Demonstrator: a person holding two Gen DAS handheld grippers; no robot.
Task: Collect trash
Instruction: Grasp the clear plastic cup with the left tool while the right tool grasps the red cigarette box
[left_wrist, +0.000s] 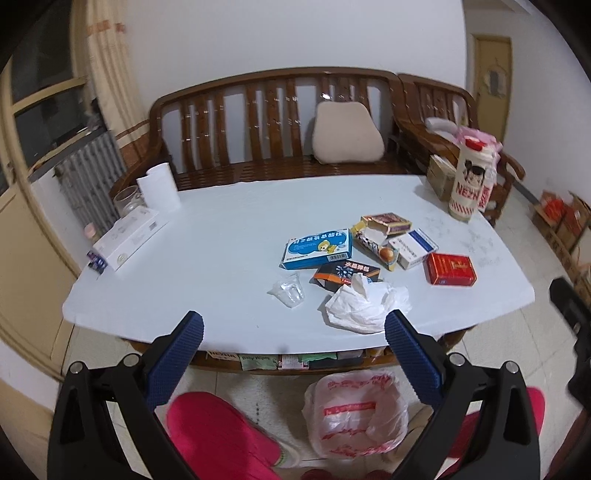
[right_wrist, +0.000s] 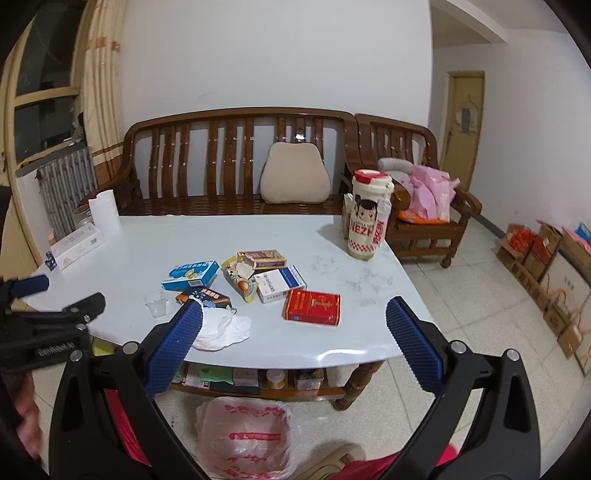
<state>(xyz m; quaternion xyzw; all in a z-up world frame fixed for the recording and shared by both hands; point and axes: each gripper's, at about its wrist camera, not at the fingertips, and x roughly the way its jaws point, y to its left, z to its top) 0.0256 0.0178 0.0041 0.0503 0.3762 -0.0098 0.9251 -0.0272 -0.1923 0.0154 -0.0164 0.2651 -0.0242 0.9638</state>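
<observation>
Trash lies on the white table (left_wrist: 207, 258): a crumpled white tissue (left_wrist: 365, 304), a clear plastic cup (left_wrist: 290, 290), a blue box (left_wrist: 317, 248), a black-orange box (left_wrist: 347, 275), a torn snack box (left_wrist: 376, 236), a white-blue box (left_wrist: 412, 247) and a red box (left_wrist: 450, 268). A bin with a pink-printed plastic bag (left_wrist: 356, 413) stands on the floor below the table's front edge. My left gripper (left_wrist: 294, 332) is open and empty, hovering before the table's edge near the tissue. My right gripper (right_wrist: 294, 325) is open and empty, above the front edge near the red box (right_wrist: 312, 306) and tissue (right_wrist: 221, 328).
A tall NEZHA bottle (left_wrist: 469, 181) stands at the table's far right, a paper roll (left_wrist: 159, 186), a glass jar and a white box (left_wrist: 129, 238) at the far left. A wooden bench (left_wrist: 280, 122) runs behind. Cartons (right_wrist: 554, 266) line the right wall. My pink-clad legs are below.
</observation>
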